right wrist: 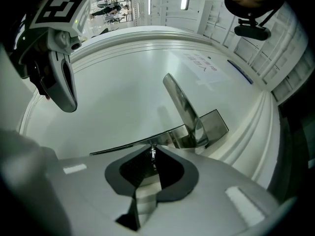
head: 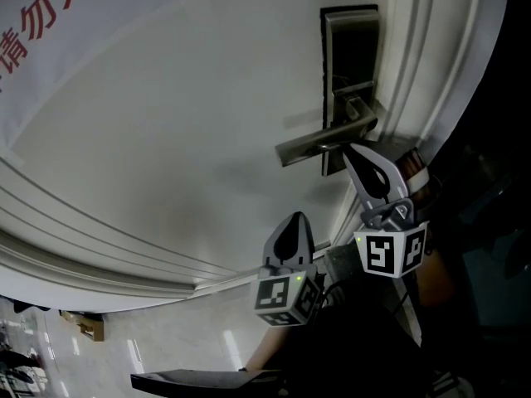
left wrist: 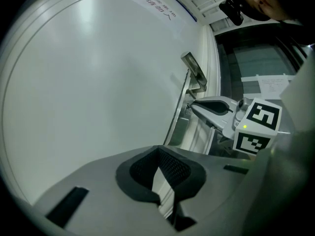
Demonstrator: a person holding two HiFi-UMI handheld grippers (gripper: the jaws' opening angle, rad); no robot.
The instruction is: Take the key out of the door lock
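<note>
A dark metal lock plate (head: 348, 48) with a long lever handle (head: 323, 139) sits on the white door. My right gripper (head: 353, 149) reaches in level just under the handle, at the plate's lower part. In the right gripper view its tips (right wrist: 153, 149) pinch a small metal key (right wrist: 153, 154) that sticks out of the lock below the handle (right wrist: 184, 107). My left gripper (head: 292, 222) hangs lower and to the left, off the door, with its jaws shut (left wrist: 158, 151) on nothing. The keyhole itself is hidden behind the right fingertips.
The white door (head: 166, 139) has raised curved moulding (head: 99, 239) and a banner with red characters (head: 50, 23) at the upper left. Door frame mouldings (head: 431, 56) run along the right. Tiled floor (head: 149, 347) shows at the lower left.
</note>
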